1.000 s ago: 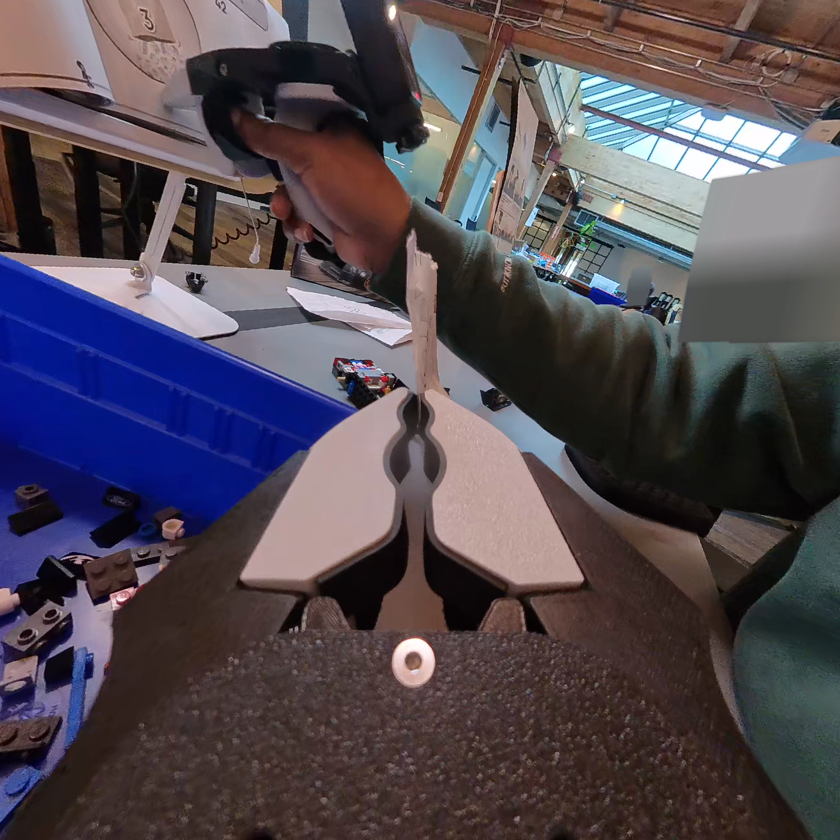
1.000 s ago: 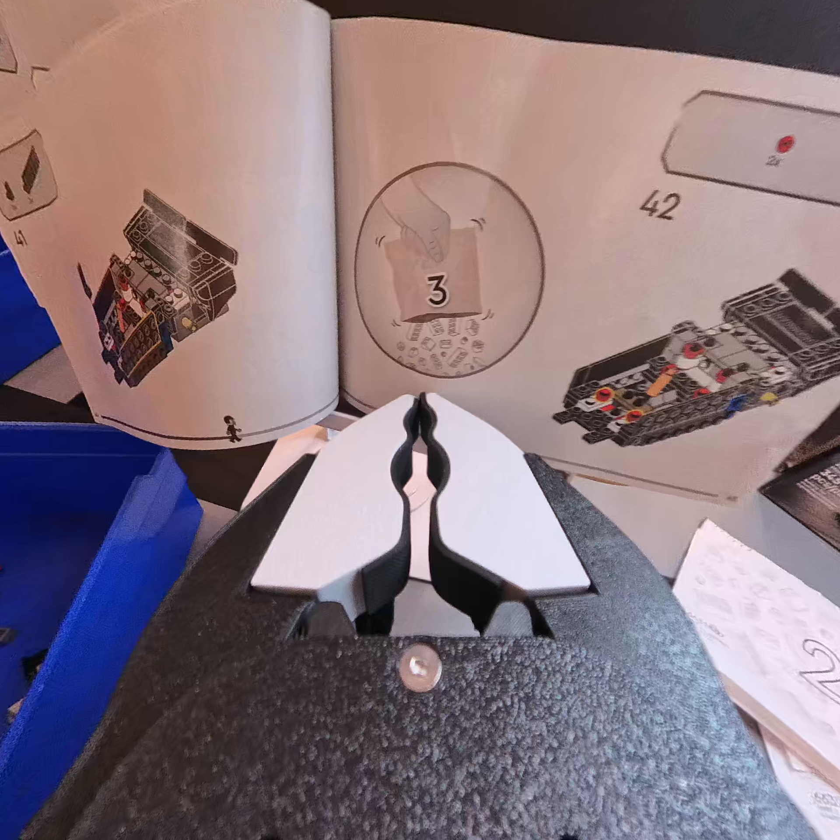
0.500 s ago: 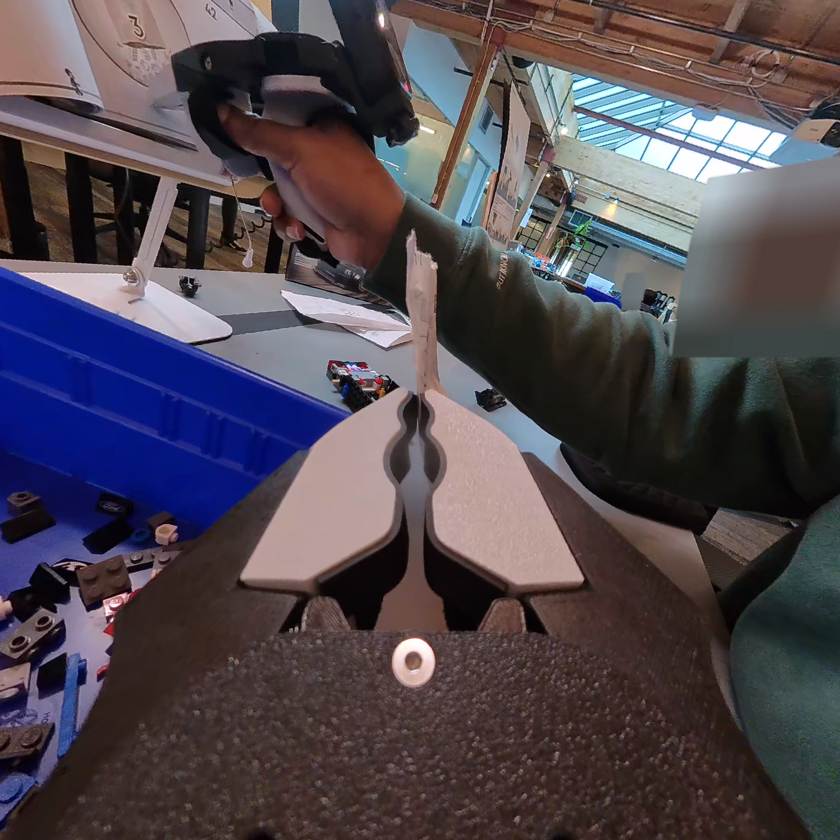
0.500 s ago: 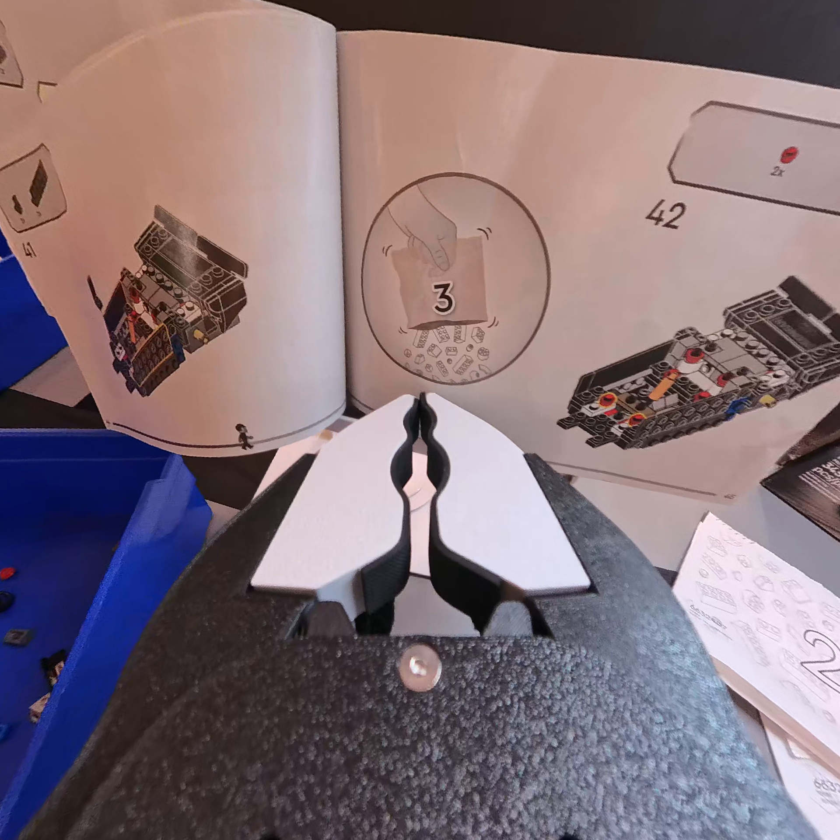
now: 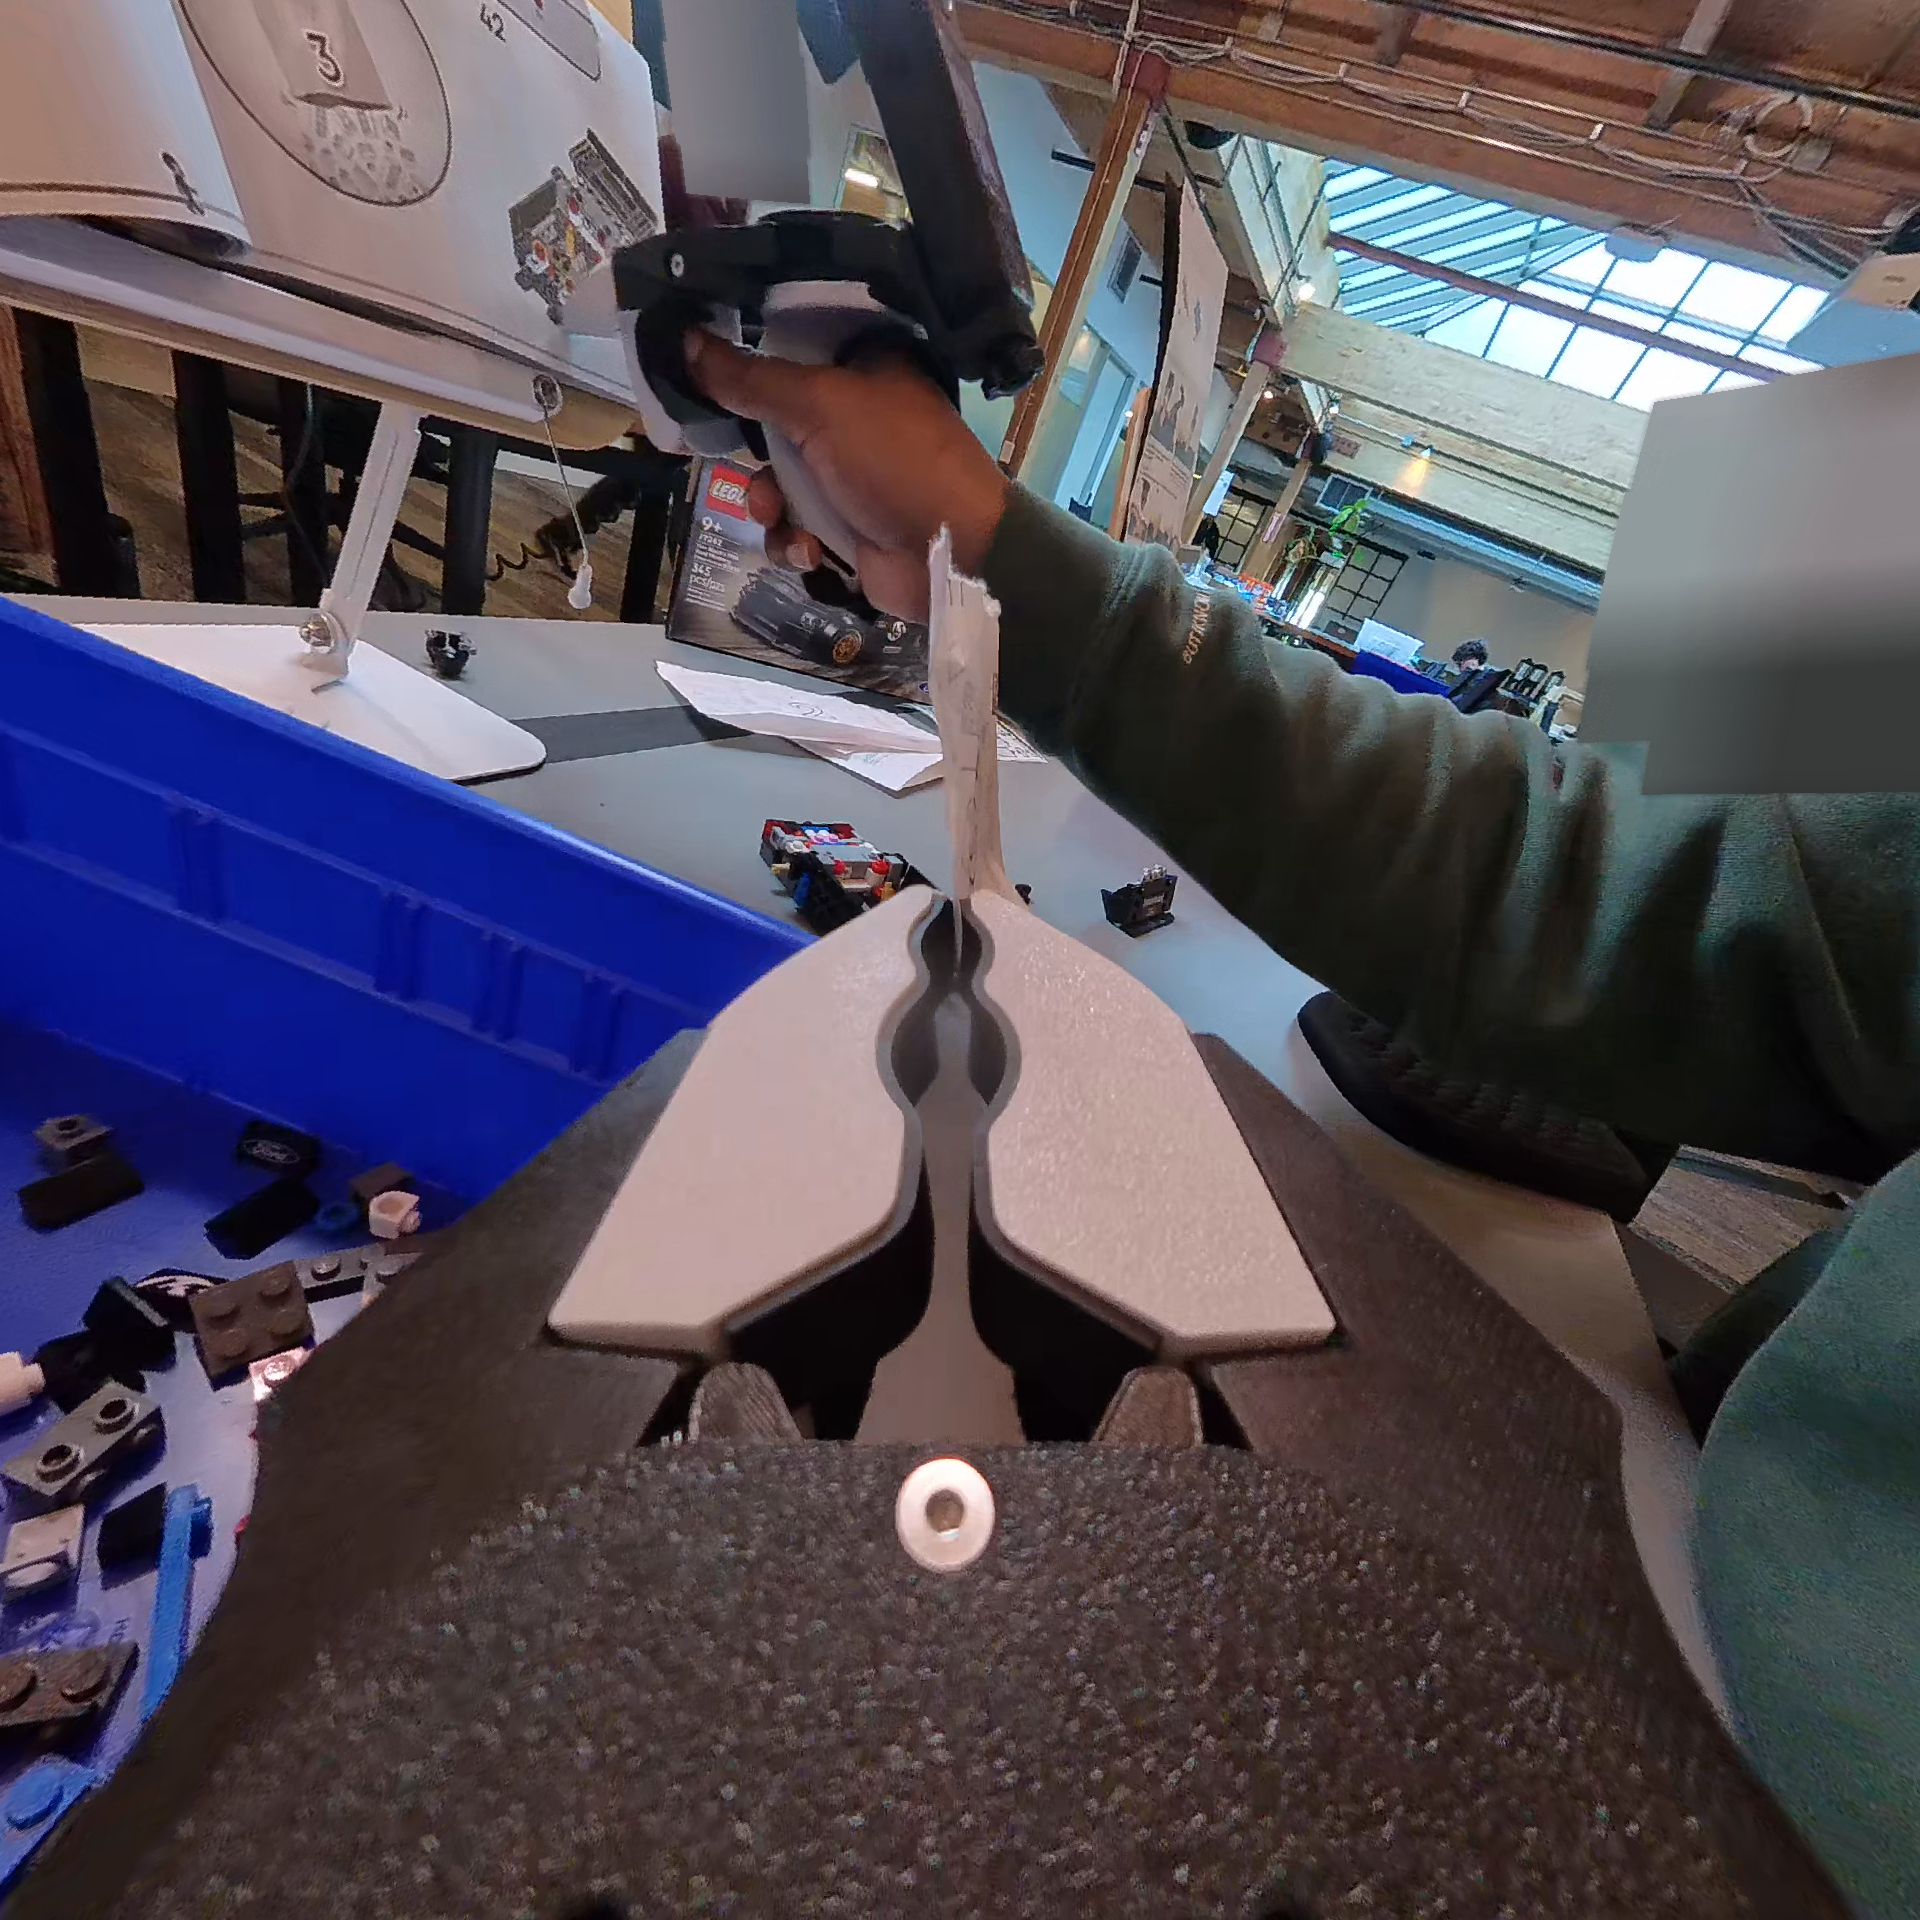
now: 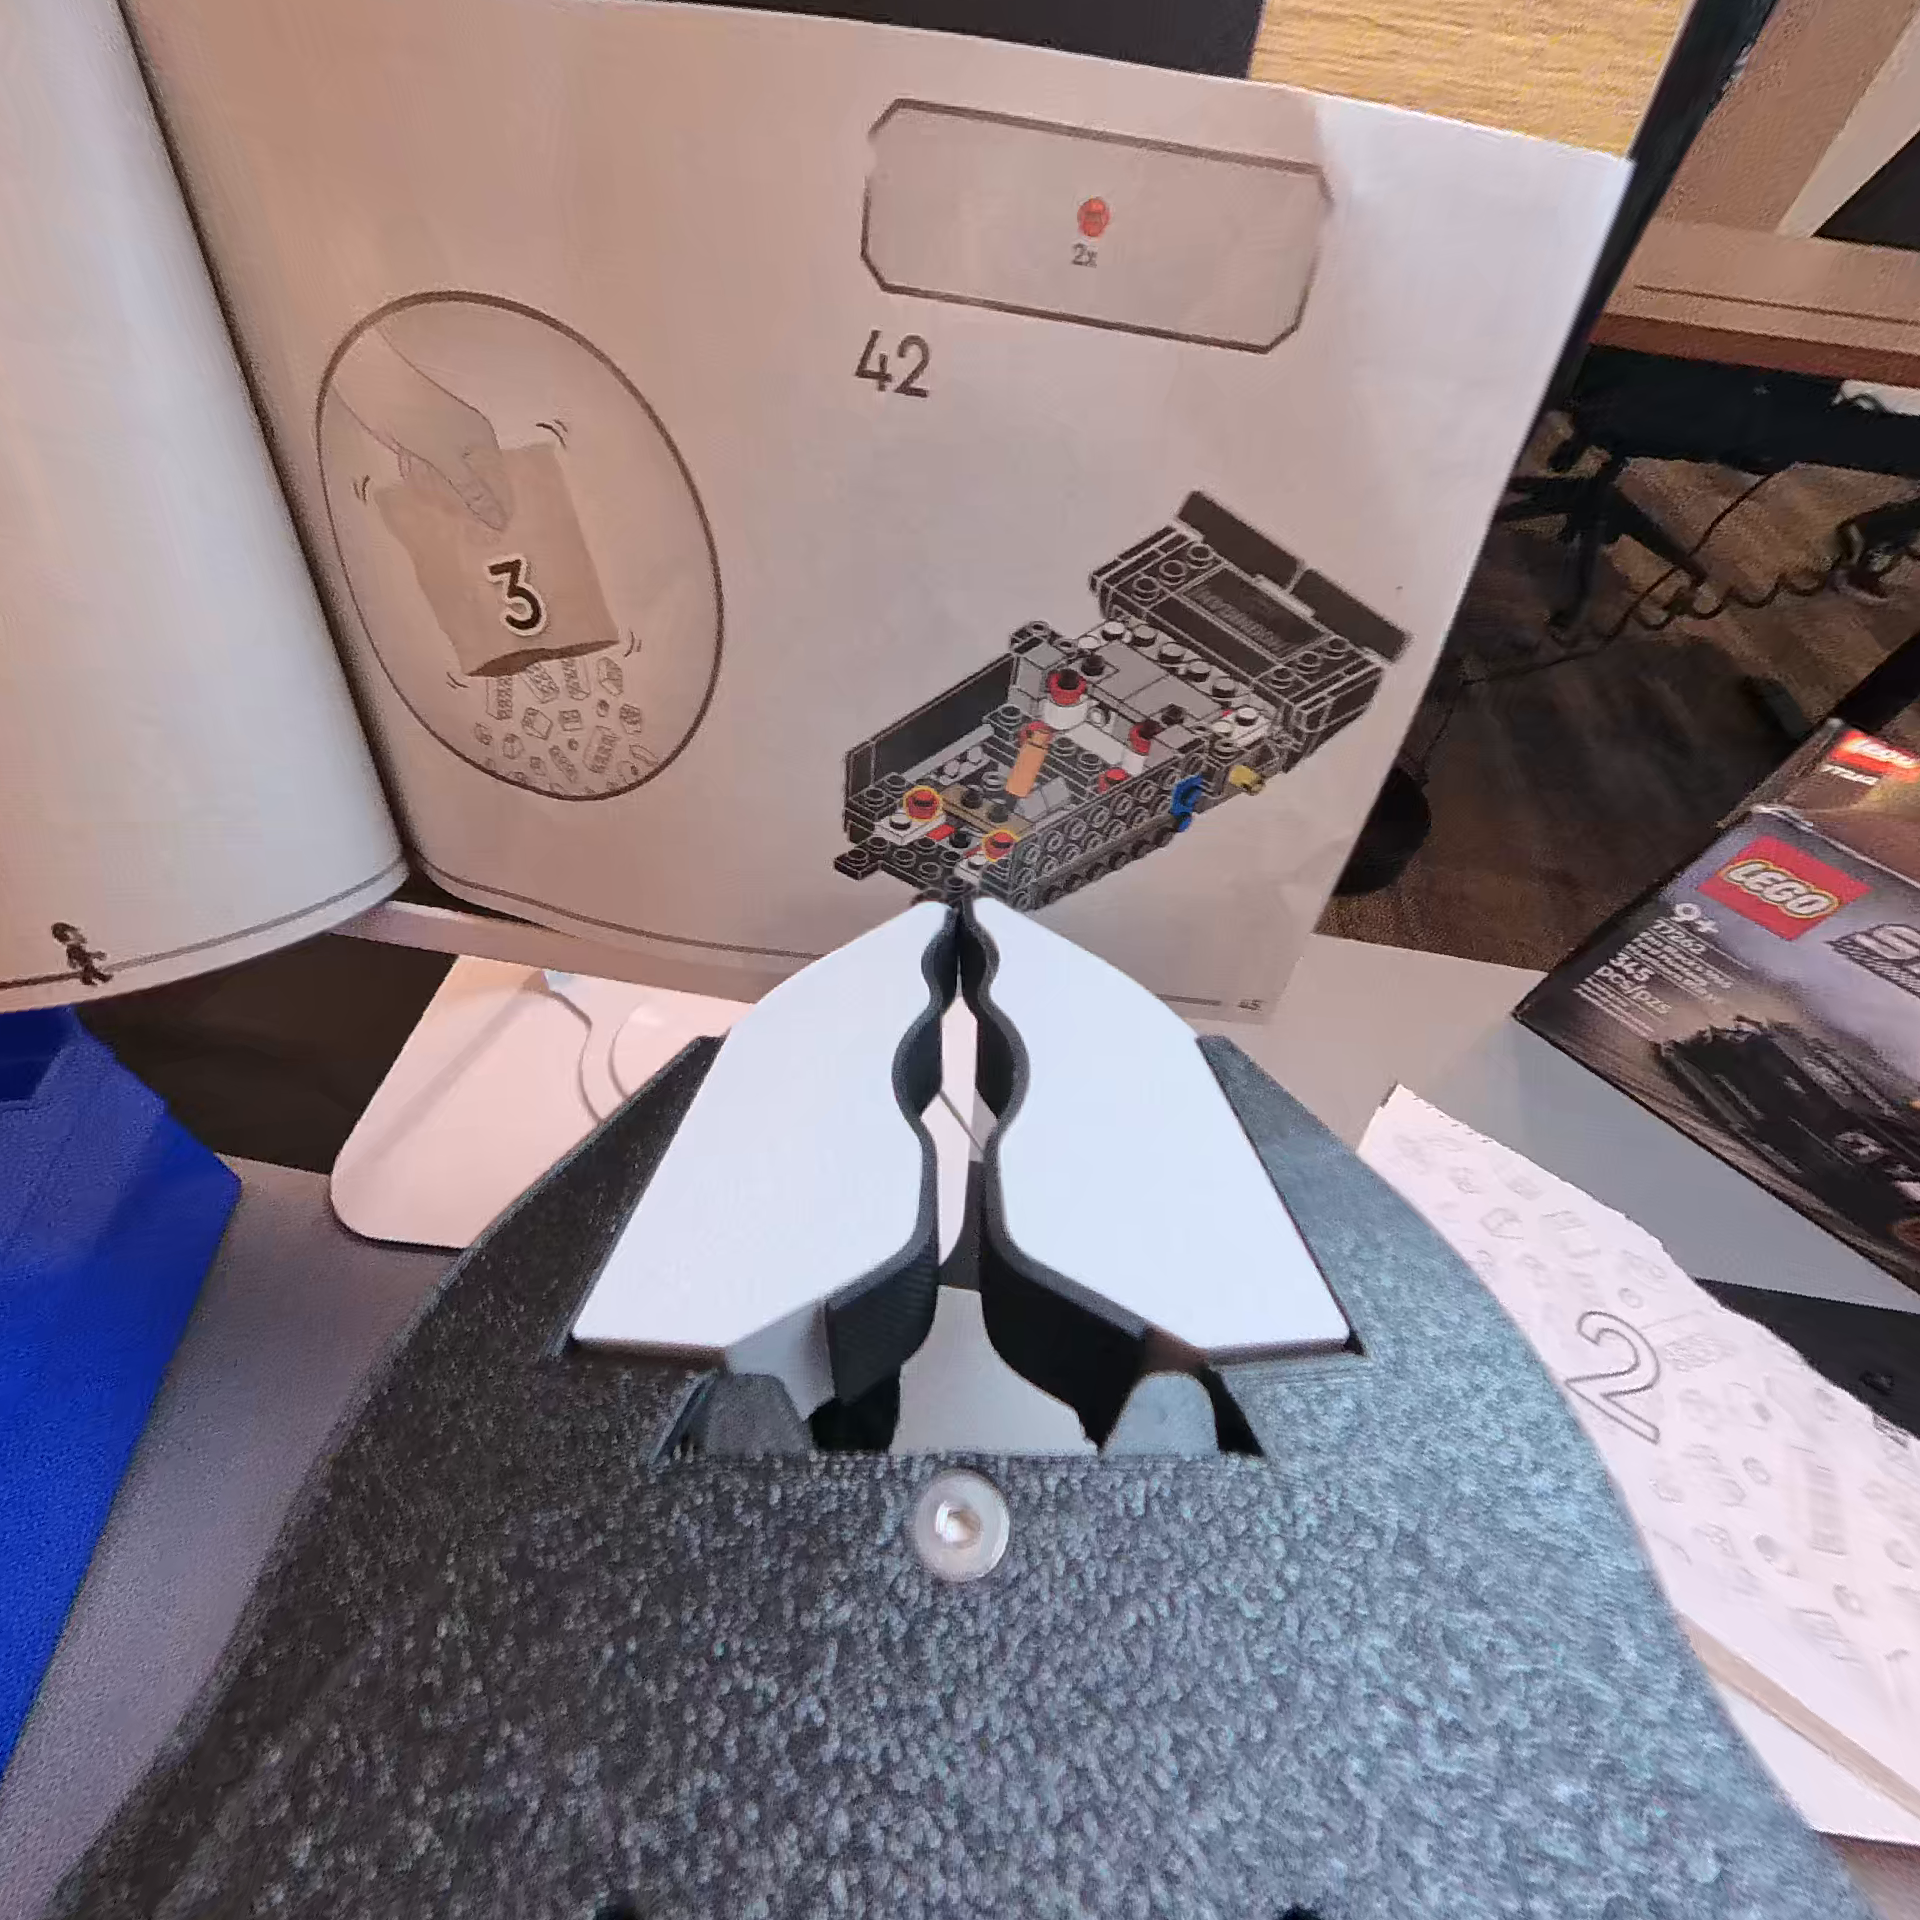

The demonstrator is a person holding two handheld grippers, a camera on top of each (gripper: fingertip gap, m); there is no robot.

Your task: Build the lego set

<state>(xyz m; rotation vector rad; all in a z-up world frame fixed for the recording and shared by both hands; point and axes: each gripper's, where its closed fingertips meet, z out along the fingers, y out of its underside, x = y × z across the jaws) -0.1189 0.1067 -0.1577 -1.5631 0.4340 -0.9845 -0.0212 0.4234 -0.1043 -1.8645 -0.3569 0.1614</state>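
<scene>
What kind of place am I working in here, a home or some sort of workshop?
Most likely a big shared workspace or converted industrial hall, not a home: exposed timber beams and skylights overhead, more desks far back. Your own station is a grey table with a blue parts bin.

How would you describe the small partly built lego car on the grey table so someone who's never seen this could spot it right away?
Start at the big blue bin on the left of the left wrist view. Just beyond its far right corner, on the bare grey table, sits the partly built lego car. Unlike the smaller all-dark lego piece to its right, it is black with grey, red and blue bricks on top.
</scene>
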